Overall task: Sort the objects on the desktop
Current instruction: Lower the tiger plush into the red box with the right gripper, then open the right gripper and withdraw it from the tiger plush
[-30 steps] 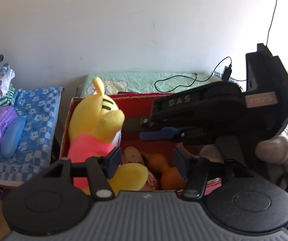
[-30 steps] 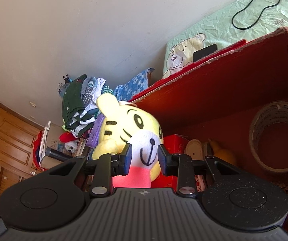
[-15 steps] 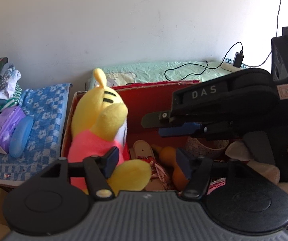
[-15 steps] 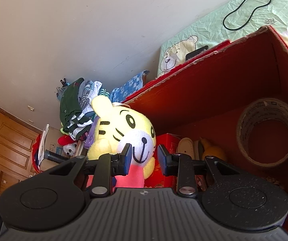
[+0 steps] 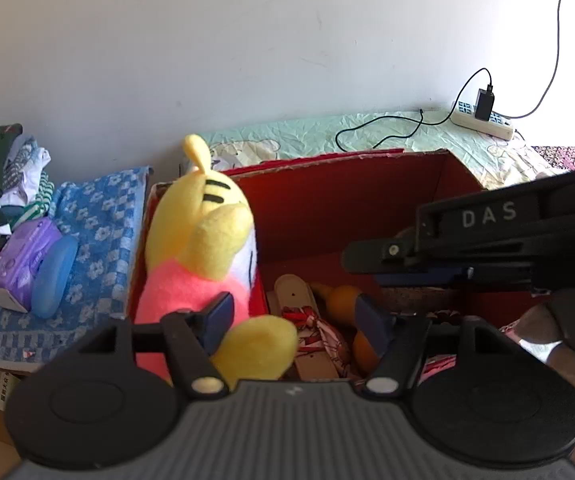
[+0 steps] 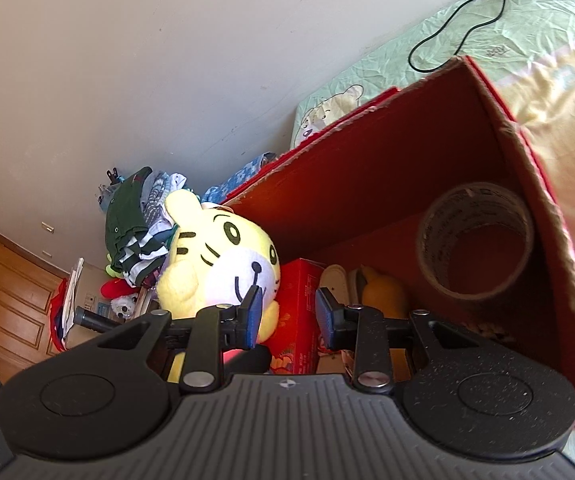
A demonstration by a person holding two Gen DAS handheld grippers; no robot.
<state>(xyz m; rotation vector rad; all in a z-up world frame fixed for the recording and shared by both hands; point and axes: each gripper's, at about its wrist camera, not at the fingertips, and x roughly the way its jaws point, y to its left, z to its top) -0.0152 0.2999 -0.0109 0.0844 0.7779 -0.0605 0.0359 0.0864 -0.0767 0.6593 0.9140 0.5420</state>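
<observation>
A yellow tiger plush [image 5: 195,256] in a pink shirt sits upright at the left end of the red cardboard box [image 5: 347,204]. My left gripper [image 5: 295,316] hangs over the box's near edge, its jaws opening. The plush's yellow foot lies between them, and the right pad stands clear of it. My right gripper [image 6: 289,318] is open and holds nothing. It points into the box [image 6: 367,160], just right of the plush's face [image 6: 227,264]. Its black housing [image 5: 487,220] crosses the right of the left wrist view.
Inside the box lie a tape roll [image 6: 475,240], an orange gourd [image 5: 343,298], a wooden piece [image 5: 291,292], a small red carton [image 6: 303,300] and a patterned cloth bundle [image 5: 319,332]. Left of it, a blue checked cloth [image 5: 99,232] carries a purple pack [image 5: 19,264]. A power strip [image 5: 483,120] lies behind.
The left jaws have spread apart off the plush, which stays seated in the box. The right gripper has slid to the right, away from the plush's face.
</observation>
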